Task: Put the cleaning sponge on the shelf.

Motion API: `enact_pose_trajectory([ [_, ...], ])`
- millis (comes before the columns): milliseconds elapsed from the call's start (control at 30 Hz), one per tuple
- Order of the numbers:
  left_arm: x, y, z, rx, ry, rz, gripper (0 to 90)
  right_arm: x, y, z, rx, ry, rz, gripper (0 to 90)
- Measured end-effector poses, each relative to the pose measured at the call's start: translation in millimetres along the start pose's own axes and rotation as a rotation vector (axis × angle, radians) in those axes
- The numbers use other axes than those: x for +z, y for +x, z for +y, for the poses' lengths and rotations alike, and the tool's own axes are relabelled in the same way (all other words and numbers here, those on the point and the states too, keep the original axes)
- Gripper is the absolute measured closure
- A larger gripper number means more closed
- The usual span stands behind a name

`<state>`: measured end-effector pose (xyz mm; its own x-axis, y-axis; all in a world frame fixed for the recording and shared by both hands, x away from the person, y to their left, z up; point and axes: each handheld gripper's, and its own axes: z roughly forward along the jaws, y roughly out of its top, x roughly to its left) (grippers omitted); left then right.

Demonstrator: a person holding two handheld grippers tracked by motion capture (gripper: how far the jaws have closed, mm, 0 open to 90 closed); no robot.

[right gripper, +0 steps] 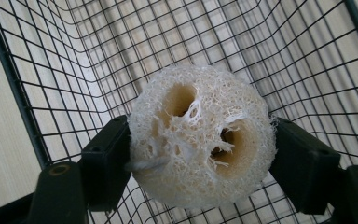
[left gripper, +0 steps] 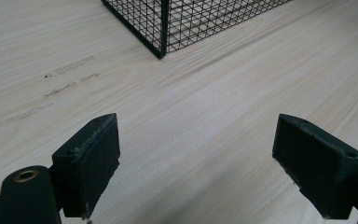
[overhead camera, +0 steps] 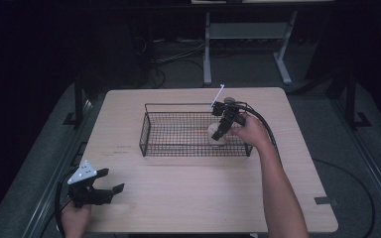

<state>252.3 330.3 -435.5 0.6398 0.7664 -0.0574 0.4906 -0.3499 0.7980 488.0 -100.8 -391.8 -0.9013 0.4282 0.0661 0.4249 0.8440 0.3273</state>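
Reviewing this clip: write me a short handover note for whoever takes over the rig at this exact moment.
Right gripper: inside the black wire basket, at its right end, with the pale round loofah sponge between its fingers. The pads sit at the sponge's sides; whether they press or have let go I cannot tell.
Left gripper: open, nothing in it, over the light wooden table near the front left corner, apart from the basket.
Done: the sponge is inside the basket.
Left: probably confirm the release, then lift the right gripper out of the basket.
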Motion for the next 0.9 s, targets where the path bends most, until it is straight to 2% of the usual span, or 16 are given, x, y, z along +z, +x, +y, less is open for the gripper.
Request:
enact_pose_trajectory([
  [300, -0.7, -1.5, -0.9, -0.001, 0.0, 0.002, 13.7, -8.6, 0.0, -0.3, 0.02, -0.031, -0.001, 17.0],
  [467, -2.5, -0.1, -2.3, -0.003, 0.001, 0.005, 13.7, -11.9, 0.3, -1.3, 0.02, -0.044, 0.011, 17.4],
  [767, -2.9, -2.1, -2.3, -0.001, -0.003, 0.0, 13.7, -28.8, 7.2, -2.0, 0.012, -0.087, -0.003, 18.0],
  [900, -1.9, -2.7, -2.0, 0.001, 0.0, 0.001, 13.7, -33.7, 10.6, -2.1, 0.0, -0.087, -0.007, 18.1],
])
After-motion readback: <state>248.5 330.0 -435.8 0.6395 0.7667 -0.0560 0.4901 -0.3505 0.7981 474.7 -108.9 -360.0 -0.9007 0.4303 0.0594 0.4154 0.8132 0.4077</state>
